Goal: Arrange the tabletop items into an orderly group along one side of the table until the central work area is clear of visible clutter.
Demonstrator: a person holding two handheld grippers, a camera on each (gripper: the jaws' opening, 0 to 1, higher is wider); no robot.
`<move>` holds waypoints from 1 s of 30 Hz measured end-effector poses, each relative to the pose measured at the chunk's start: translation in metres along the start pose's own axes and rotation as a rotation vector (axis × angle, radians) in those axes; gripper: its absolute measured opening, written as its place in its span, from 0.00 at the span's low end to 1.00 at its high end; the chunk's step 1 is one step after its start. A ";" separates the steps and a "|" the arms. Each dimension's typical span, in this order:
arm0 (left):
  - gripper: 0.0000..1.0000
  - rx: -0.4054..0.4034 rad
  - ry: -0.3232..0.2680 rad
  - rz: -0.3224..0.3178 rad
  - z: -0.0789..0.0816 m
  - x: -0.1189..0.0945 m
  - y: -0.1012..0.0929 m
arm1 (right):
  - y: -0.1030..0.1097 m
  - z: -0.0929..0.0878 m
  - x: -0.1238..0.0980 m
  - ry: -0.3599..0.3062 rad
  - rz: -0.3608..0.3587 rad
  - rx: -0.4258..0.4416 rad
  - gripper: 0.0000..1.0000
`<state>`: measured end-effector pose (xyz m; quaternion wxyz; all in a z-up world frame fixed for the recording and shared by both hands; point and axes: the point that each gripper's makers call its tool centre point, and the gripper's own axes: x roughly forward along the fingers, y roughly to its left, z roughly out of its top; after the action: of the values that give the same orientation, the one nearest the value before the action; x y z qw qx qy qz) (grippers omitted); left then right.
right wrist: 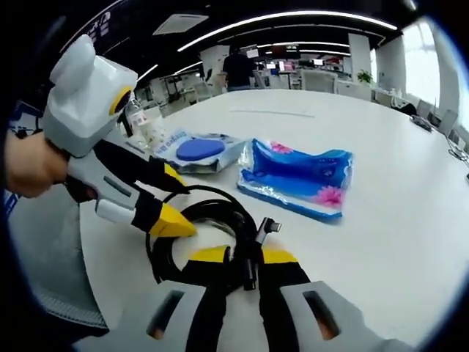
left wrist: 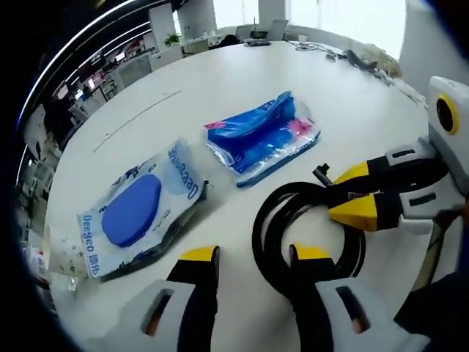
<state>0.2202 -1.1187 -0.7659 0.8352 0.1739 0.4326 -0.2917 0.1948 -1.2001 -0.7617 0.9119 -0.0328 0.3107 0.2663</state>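
In my left gripper view, my left gripper (left wrist: 245, 257) has its jaws spread wide with nothing between the tips; the near edge of the coiled black cable (left wrist: 293, 220) passes just ahead of the right-hand jaw, close to its yellow tip. The right gripper (left wrist: 344, 194) comes in from the right, its yellow tips nearly together at the coil's far edge.

In my right gripper view, the right gripper (right wrist: 245, 255) has its jaws drawn narrow around the cable (right wrist: 198, 242), which runs between the tips; the connector end pokes up just beyond them. The left gripper (right wrist: 174, 202), held by a hand (right wrist: 29, 165), sits with its jaws spread over the coil's far side.

Beyond the cable on the white table (left wrist: 242, 88) lie a blue tissue pack (left wrist: 262, 137) and, beside it, a wet-wipes pack (left wrist: 139, 209) with a blue lid.
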 end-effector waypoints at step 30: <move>0.80 -0.156 -0.041 0.098 -0.013 -0.024 0.048 | -0.014 0.029 -0.021 -0.168 0.013 0.071 0.72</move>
<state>0.2320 -1.0667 -0.7521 0.8682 0.1234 0.4276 -0.2194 0.2037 -1.2148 -0.7281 0.9336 0.0240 0.2425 0.2628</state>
